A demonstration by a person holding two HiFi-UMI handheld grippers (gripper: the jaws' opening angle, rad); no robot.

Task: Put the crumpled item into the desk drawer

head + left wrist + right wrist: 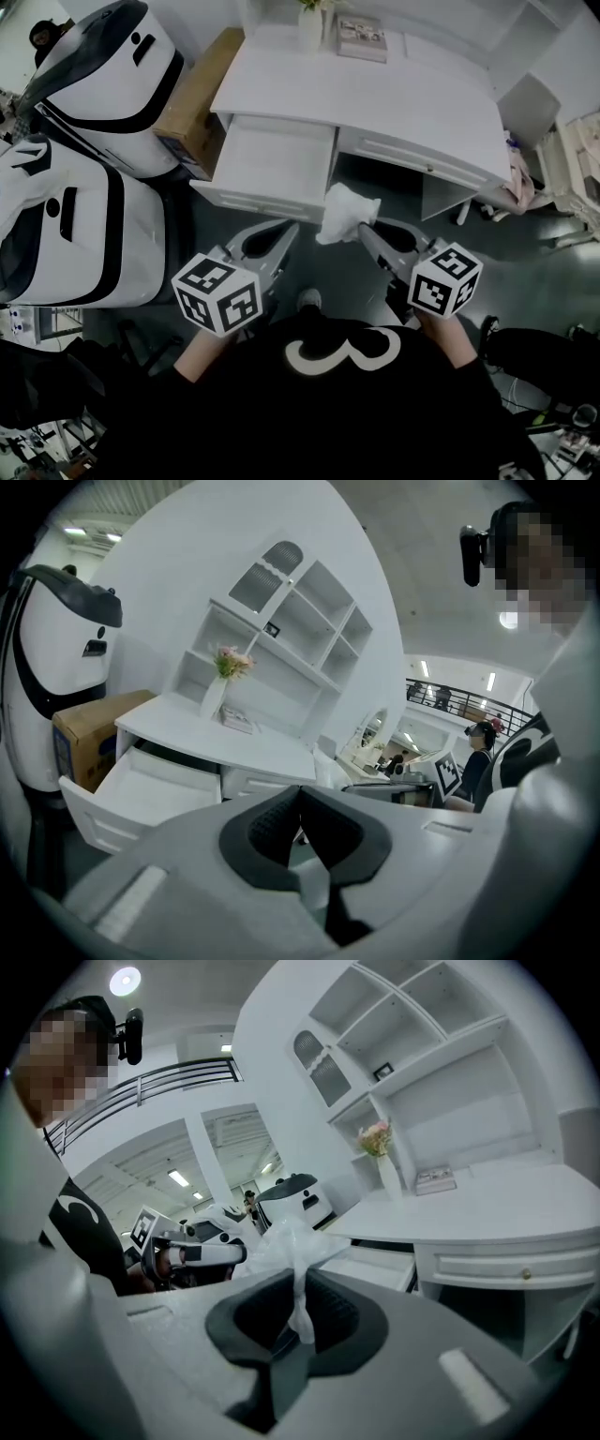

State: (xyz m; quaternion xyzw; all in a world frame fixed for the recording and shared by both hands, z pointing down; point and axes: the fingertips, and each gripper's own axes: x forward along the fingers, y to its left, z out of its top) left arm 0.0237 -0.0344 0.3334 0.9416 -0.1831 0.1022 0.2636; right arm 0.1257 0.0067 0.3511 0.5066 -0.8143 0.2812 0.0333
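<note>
The crumpled white item hangs in front of the white desk, just right of its open left drawer. My right gripper is shut on a pinched tail of it; in the right gripper view the wad bulges above the jaws. My left gripper is level with it, a little to its left and below the drawer front. Its jaws meet with nothing between them. The drawer looks empty inside.
A cardboard box and two large white-and-black machines stand left of the desk. A vase and a book sit at the back of the desktop. A second, shut drawer is on the right.
</note>
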